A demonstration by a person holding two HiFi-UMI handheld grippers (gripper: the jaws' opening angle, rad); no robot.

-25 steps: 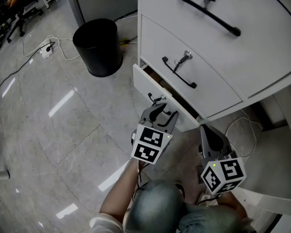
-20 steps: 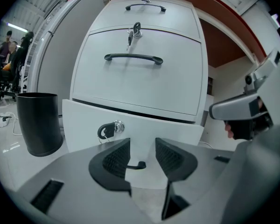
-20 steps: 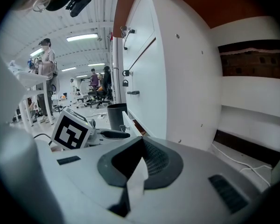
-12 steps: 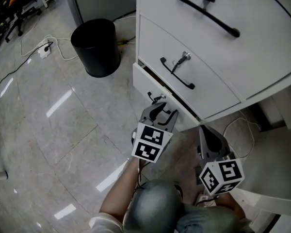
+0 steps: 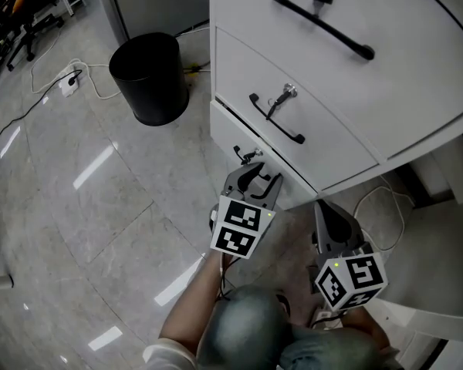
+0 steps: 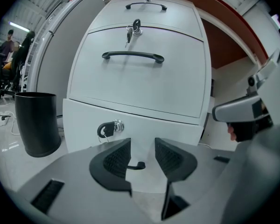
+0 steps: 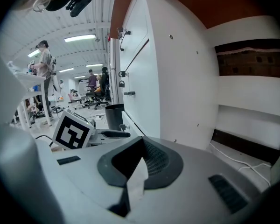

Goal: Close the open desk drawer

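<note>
Moved: your white bottom drawer [image 5: 230, 133] sits closer in than before, dark gap narrowed to a thin seam | Left tongs [image 5: 251, 177]: frame centre, ribbed black pads closing, spread either side of the drawer's thin black handle [image 6: 136, 165], not pinching | Right tongs [image 5: 329, 216]: pressed together, lower right beside the smooth cabinet [image 5: 386, 68]

L gripper [image 6: 142, 146] closing w/ drawer handle [image 6: 137, 165] between.

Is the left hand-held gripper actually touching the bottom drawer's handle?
Cannot tell. In the left gripper view the end of the handle sits between the closing jaws of the left hand-held gripper; no view shows contact or a gap plainly.
</note>
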